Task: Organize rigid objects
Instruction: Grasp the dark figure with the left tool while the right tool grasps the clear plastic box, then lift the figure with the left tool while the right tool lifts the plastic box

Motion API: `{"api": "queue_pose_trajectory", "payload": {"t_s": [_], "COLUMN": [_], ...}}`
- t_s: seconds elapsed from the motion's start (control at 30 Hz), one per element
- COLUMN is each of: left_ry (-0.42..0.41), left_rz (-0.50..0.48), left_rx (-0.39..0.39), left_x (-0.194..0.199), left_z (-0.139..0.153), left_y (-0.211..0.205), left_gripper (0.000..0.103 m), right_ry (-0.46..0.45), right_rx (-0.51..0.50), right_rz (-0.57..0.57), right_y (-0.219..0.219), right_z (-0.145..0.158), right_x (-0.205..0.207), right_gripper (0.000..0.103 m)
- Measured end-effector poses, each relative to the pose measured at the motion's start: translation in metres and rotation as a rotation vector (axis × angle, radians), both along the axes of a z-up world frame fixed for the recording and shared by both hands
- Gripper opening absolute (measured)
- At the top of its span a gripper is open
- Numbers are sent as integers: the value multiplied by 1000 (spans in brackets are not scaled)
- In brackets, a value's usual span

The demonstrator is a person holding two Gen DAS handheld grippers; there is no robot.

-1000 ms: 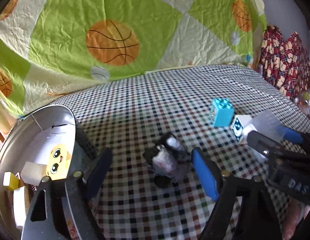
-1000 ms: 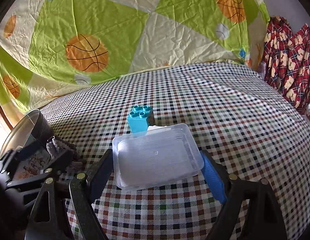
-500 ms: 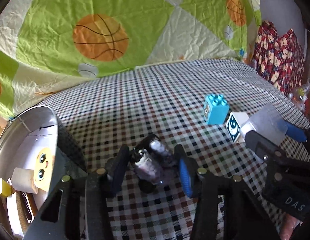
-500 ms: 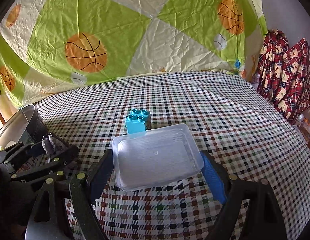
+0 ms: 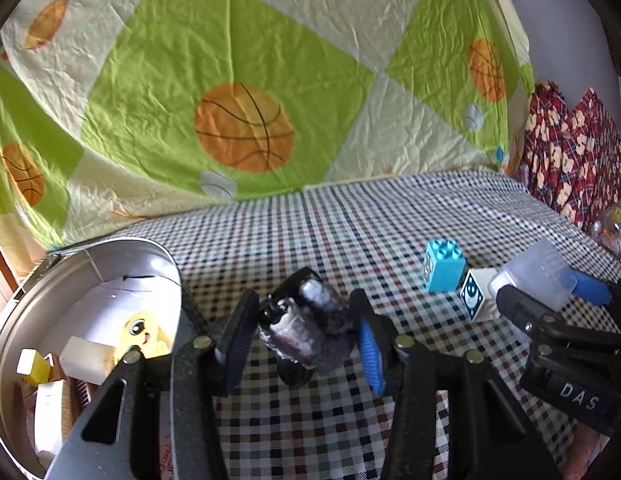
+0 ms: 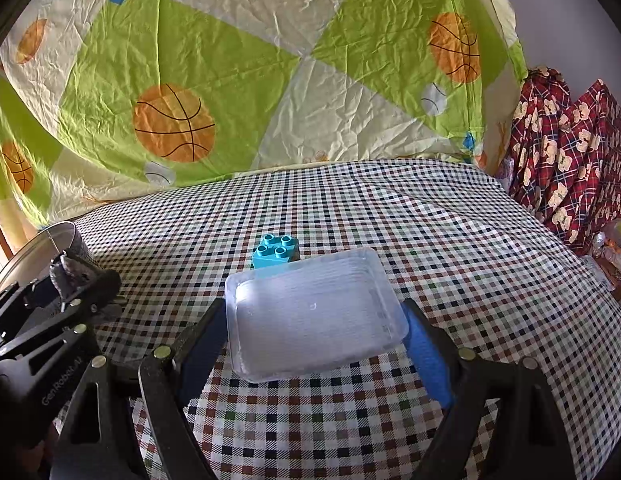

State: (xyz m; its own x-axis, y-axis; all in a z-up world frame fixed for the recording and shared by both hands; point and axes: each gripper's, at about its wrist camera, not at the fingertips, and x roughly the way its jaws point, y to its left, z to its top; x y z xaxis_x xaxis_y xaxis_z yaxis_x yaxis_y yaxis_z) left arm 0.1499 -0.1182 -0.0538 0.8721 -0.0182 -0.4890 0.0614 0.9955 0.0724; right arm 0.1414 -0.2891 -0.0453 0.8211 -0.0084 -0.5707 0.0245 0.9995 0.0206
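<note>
My left gripper point(image 5: 302, 336) is shut on a small black and grey toy vehicle point(image 5: 302, 328) and holds it just above the checked cloth, right of the round metal tin point(image 5: 110, 248). My right gripper point(image 6: 314, 332) is shut on a clear plastic tray point(image 6: 310, 316); it also shows in the left wrist view point(image 5: 534, 276). A light blue building brick point(image 6: 275, 254) stands just behind the tray, and also shows in the left wrist view point(image 5: 444, 266). A white cube with a blue face point(image 5: 476, 294) sits beside the brick.
The tin holds a yellow cartoon picture point(image 5: 140, 332), a white block point(image 5: 88, 360) and a small yellow block point(image 5: 32, 366). A basketball-print sheet point(image 6: 270, 80) hangs behind the table. Red patterned fabric point(image 6: 566, 152) lies at the right edge.
My left gripper closed its fingers around the toy vehicle and lifted it slightly, tilting up. The right gripper kept hold of the clear tray and barely moved.
</note>
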Motion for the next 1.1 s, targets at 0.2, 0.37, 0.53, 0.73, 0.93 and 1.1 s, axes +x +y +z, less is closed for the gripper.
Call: {"api": "queue_pose_trajectory", "payload": {"t_s": [0.2,0.37,0.53,0.73,0.93,1.1], "left_ry": [-54,-81,-113,-144,-154,-168], "left_rz": [15,24,33,46,52,61], "left_rx": [-11,-21,-37,-61,-77,-83], "left_x": [-9,-14,-20,-27,-32,-37], "left_z": [5,7,10,12,13,13], "left_y": [4,7,11,18,23,26], "left_gripper": [46,46,46,46,46,46], "right_ry": [-31,-48,-70,-99,-114,-126], "right_rx": [5,12,12,14,9,6], "right_rz": [4,6,3,-2,-2,-5], "right_y": [-1,-2,-3,-5,-4,-4], "right_z": [3,5,7,9,10,11], "right_x": [-5,-8,-11,-15,-17,-20], "right_gripper": [86,86,86,86,86,86]}}
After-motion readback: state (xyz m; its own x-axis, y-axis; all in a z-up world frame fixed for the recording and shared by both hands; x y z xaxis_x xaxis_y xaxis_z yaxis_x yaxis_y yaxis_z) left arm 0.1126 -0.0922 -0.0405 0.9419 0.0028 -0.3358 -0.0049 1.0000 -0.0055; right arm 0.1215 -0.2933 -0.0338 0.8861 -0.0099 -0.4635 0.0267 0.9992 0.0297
